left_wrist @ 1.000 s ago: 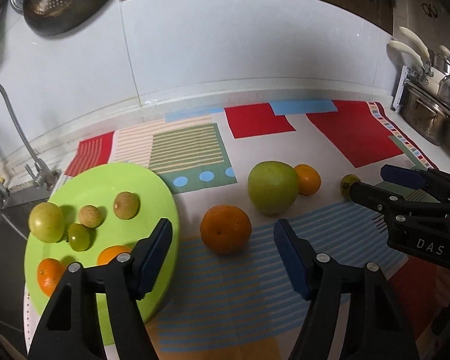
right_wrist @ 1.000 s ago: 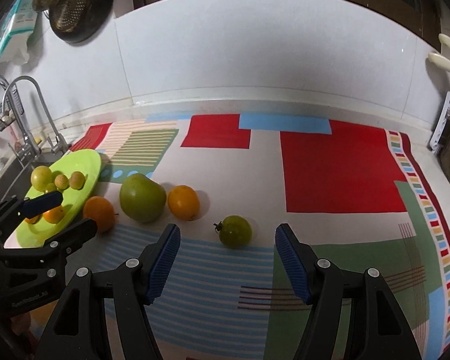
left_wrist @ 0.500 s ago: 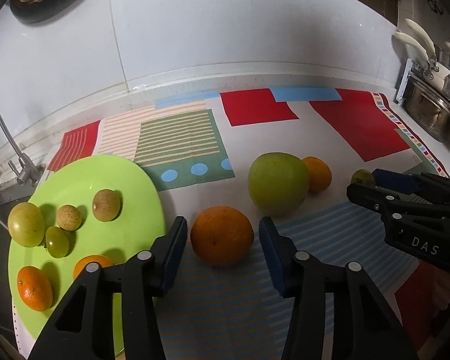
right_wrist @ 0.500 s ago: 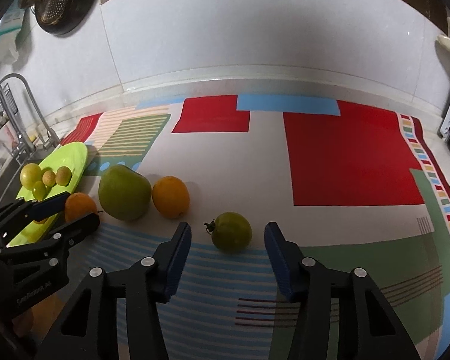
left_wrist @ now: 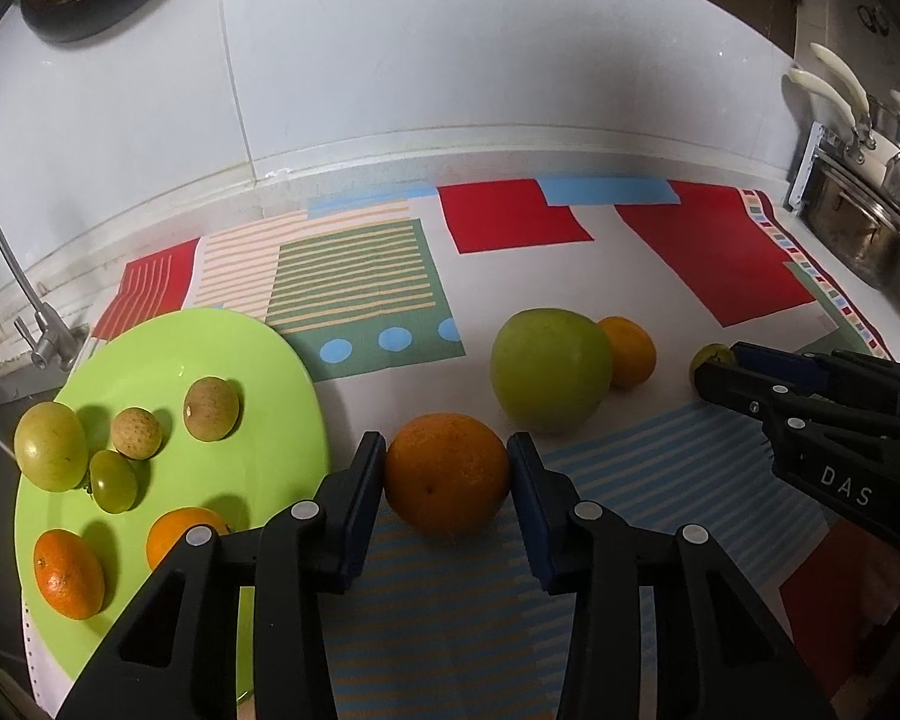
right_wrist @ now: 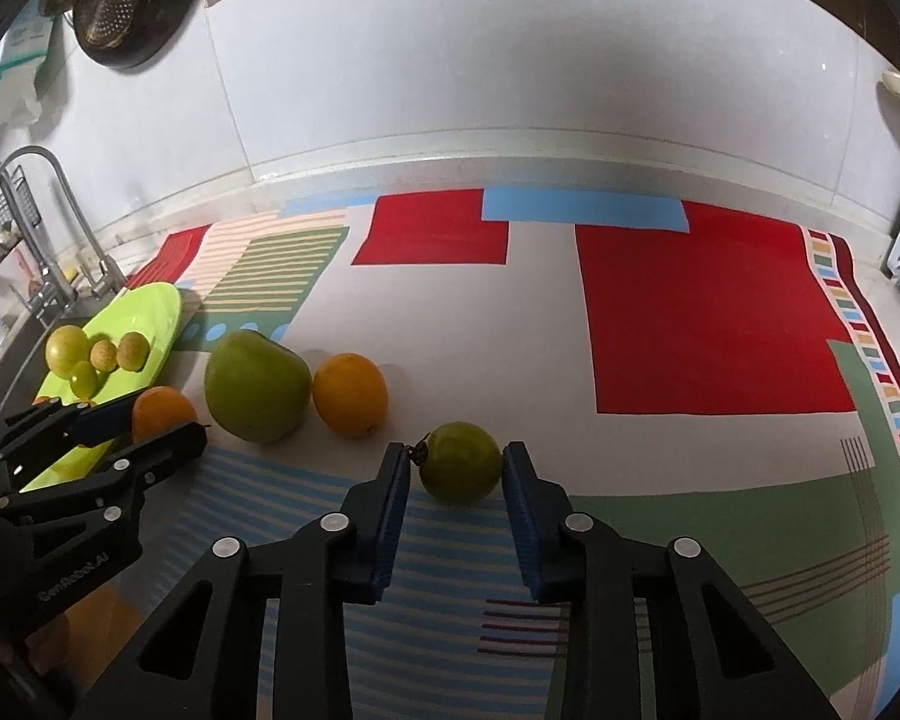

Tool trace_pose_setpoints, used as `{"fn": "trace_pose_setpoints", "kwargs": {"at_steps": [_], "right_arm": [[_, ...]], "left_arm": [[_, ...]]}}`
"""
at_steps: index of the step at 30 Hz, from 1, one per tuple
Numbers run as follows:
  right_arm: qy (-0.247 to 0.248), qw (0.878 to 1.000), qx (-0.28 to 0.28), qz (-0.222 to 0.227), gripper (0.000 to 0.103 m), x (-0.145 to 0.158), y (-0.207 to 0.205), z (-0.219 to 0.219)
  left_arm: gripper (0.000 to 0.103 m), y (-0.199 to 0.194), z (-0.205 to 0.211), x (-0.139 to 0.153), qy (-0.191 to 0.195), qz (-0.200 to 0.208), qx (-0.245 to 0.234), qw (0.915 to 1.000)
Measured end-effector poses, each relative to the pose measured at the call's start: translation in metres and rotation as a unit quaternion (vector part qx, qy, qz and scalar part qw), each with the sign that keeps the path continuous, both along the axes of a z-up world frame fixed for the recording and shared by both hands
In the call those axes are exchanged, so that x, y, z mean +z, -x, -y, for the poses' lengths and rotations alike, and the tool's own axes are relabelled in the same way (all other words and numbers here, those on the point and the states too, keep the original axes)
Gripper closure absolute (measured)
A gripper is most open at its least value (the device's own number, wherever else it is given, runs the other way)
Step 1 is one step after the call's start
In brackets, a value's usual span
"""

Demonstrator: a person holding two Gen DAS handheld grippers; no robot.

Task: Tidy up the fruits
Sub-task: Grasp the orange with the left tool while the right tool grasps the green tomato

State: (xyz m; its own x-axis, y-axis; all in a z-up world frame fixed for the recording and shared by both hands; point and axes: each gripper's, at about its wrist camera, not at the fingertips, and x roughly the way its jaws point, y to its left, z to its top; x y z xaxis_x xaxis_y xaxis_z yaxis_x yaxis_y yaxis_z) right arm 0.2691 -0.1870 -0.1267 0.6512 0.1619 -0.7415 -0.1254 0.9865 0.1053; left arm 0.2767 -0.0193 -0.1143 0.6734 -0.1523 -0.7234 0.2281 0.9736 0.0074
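Note:
My left gripper (left_wrist: 447, 474) is shut on an orange (left_wrist: 447, 480) that rests on the patterned mat, just right of the lime green plate (left_wrist: 258, 372). The plate holds several small fruits: green ones, brown ones and oranges. My right gripper (right_wrist: 457, 471) is shut on a small green tomato (right_wrist: 461, 471) that sits on the mat. A large green apple (right_wrist: 255, 384) and a second orange (right_wrist: 349, 395) lie between the two grippers. The left gripper also shows in the right wrist view (right_wrist: 144, 429).
The colourful mat (right_wrist: 690, 312) covers the counter up to a white tiled wall. A faucet (right_wrist: 48, 228) and a sink are at the left past the plate. A metal pot (left_wrist: 852, 222) stands at the far right.
Both grippers moved forward and closed: the left pads came in onto the orange, the right pads onto the green tomato. The fruits have stayed on the mat.

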Motion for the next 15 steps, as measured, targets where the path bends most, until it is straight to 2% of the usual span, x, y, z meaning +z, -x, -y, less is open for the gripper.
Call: {"fn": "trace_pose_setpoints", "kwargs": {"at_steps": [15], "right_arm": [[-0.003,1.0,0.01,0.027,0.074,0.027,0.031,-0.01]], "left_arm": [[0.062,0.031,-0.007,0.027,0.011,0.025,0.002,0.9996]]}}
